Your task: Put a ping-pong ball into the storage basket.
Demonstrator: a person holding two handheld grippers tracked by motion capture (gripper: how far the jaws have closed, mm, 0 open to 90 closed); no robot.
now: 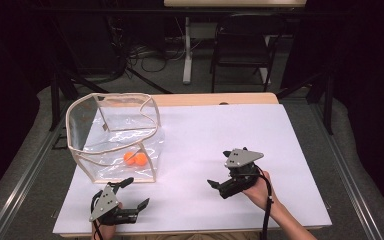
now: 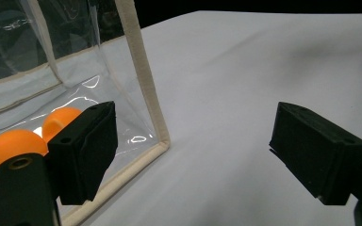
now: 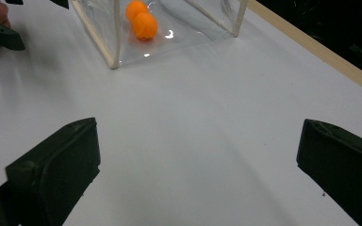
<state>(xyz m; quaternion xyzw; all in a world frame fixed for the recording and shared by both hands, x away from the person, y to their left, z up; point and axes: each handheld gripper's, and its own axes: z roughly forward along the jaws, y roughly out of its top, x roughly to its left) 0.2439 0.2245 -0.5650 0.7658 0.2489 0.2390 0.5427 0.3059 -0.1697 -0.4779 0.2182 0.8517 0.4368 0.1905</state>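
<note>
A clear plastic bag [image 1: 112, 131] with beige trim stands open on the left of the white table sheet [image 1: 220, 125]. Two orange balls [image 1: 135, 159] lie inside it, near its front corner. My left gripper [image 1: 136, 193] is open just in front of the bag, with nothing between its jaws. In the left gripper view, the balls [image 2: 10, 146] show through the bag wall beside the trimmed corner [image 2: 141, 80]. My right gripper [image 1: 220, 168] rests open at centre right and points toward the bag. In the right gripper view, the balls [image 3: 144, 26] lie far ahead of the empty, open gripper [image 3: 198, 174].
Past the sheet, a wooden table edge [image 1: 215, 98] runs along the far side. A dark folding chair [image 1: 242, 42] and a white table leg [image 1: 186, 50] stand on the floor beyond. Part of the left gripper [image 3: 0, 33] shows at the top left of the right gripper view.
</note>
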